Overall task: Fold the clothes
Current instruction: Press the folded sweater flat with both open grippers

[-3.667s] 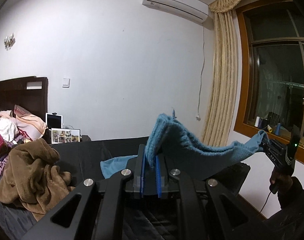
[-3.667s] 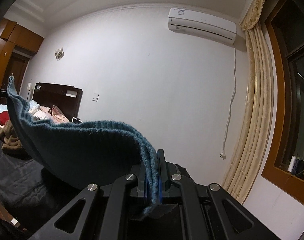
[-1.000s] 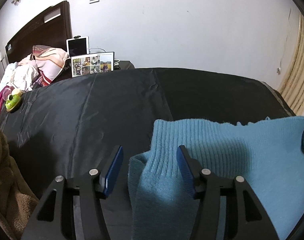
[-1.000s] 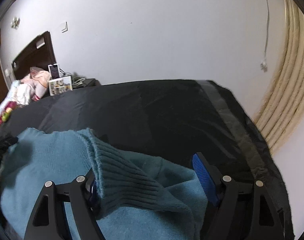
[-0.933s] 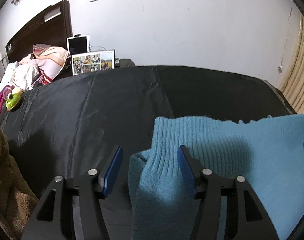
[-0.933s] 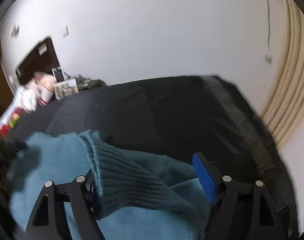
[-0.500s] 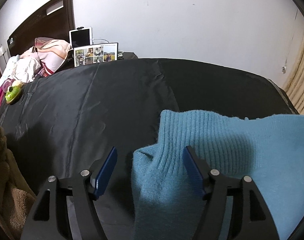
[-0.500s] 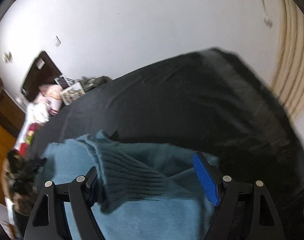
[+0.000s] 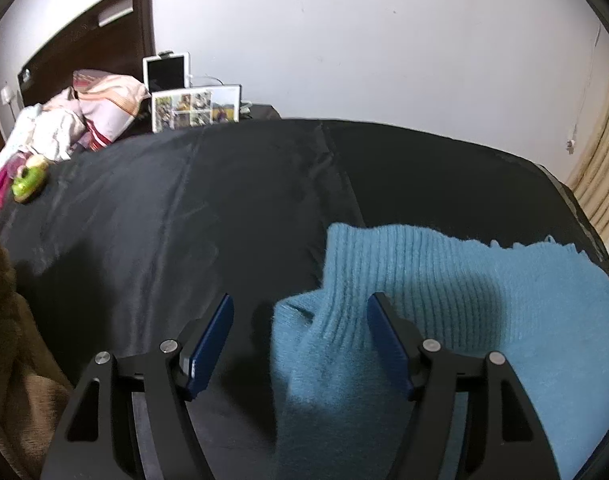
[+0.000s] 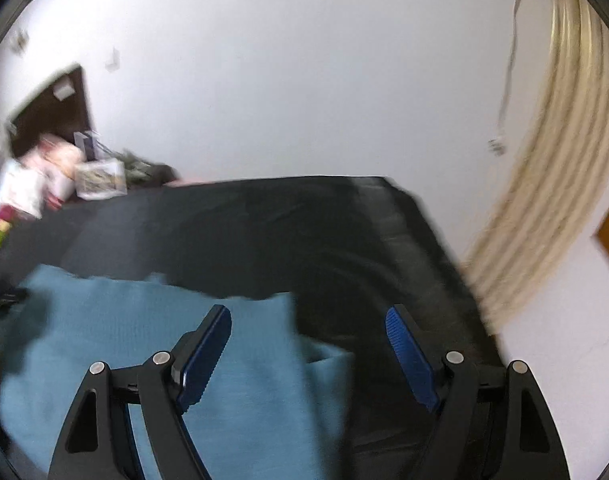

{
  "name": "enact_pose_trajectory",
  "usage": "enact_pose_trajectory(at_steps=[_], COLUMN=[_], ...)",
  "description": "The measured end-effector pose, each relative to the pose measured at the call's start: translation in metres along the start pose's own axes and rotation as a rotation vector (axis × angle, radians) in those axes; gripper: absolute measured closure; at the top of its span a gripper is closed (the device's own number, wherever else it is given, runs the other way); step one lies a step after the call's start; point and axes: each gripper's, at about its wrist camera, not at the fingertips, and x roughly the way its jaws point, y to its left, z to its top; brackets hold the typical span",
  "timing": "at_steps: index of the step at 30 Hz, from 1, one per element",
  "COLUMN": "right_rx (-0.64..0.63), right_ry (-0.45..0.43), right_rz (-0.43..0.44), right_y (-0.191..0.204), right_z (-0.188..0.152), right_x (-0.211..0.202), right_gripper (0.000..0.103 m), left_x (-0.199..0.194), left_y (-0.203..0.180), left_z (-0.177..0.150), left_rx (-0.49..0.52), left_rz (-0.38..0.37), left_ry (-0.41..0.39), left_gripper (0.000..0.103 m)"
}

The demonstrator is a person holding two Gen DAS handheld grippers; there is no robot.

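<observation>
A blue knitted sweater [image 9: 484, 300] lies spread on the black bed cover [image 9: 224, 200], with a ribbed, rumpled edge at its left end. My left gripper [image 9: 300, 300] is open just above that end. The ribbed fold sits between its blue pads, close to the right pad and well apart from the left one. The right wrist view is blurred. In it the sweater [image 10: 124, 320] lies flat under the left finger of my right gripper [image 10: 307, 312], which is open with nothing pinched. The black bed cover [image 10: 324, 220] stretches beyond it.
A brown blanket [image 9: 8, 340] is heaped at the near left. Pillows and clothes [image 9: 84, 108], a green toy [image 9: 28, 178], a photo frame [image 9: 194, 108] and a tablet [image 9: 166, 72] sit by the dark headboard. A beige curtain [image 10: 544, 160] hangs past the bed's right edge.
The sweater, earlier held up stretched between both shut grippers, now lies on the bed. In the last second the left jaws widened, and the right gripper lifted clear of the ribbed cuff.
</observation>
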Motion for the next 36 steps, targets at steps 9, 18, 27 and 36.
enact_pose_trajectory(at_steps=[9, 18, 27, 36], right_rx=[-0.072, -0.077, -0.078, -0.078], right_ry=[0.160, 0.207, 0.176, 0.181], right_rz=[0.148, 0.018, -0.010, -0.052], right_y=[0.062, 0.040, 0.047, 0.054], right_z=[-0.031, -0.054, -0.054, -0.055], right_x=[0.053, 0.089, 0.085, 0.079], right_gripper=[0.021, 0.020, 0.016, 0.015], left_x=[-0.042, 0.004, 0.006, 0.002], left_y=[-0.058, -0.054, -0.058, -0.061], left_z=[-0.009, -0.018, -0.025, -0.027], left_rx=[0.201, 0.172, 0.198, 0.206], left_rz=[-0.198, -0.163, -0.141, -0.117], left_ry=[-0.070, 0.065, 0.051, 0.063], left_gripper=[0.024, 0.024, 0.022, 0.020])
